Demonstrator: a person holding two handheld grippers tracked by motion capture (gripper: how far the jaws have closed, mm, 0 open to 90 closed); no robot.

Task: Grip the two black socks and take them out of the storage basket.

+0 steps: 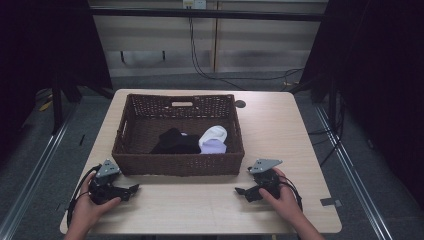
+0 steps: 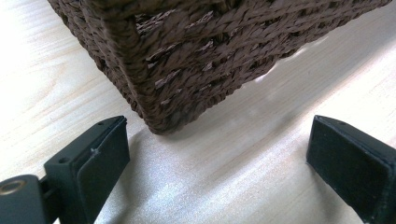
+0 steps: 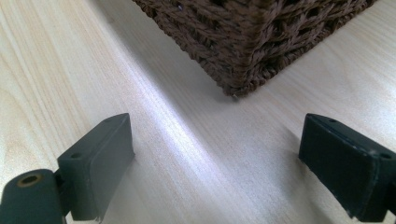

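1. My left gripper (image 1: pixel 131 189) rests low on the wooden table (image 1: pixel 280 130), just in front of the near-left corner of the brown wicker basket (image 1: pixel 176 164). My left hand (image 1: pixel 90 205) wraps its body from behind.
2. In the left gripper view my 2 jaws stand wide apart with bare tabletop between them and nothing in their hold. The basket's corner (image 2: pixel 154 100) sits just beyond the gap, close to the left jaw but not touching it.
3. My right gripper (image 1: pixel 241 191) lies near the basket's near-right corner, with my right hand (image 1: pixel 285 197) around it and the grey 3-cornered plate on top.
4. In the right gripper view its 2 jaws are also spread wide and hold nothing. The basket corner (image 3: pixel 243 70) is a little farther ahead, apart from both jaws.
5. The basket sits at the middle of the table, with a handle slot in its far wall.
6. Inside it lie a black cloth (image 1: pixel 175 142), a white cloth (image 1: pixel 215 134) and a pale lilac cloth (image 1: pixel 214 146), bunched together toward the near-right part of its floor.
7. The 2 grippers are well apart, 1 at each near corner of the basket.
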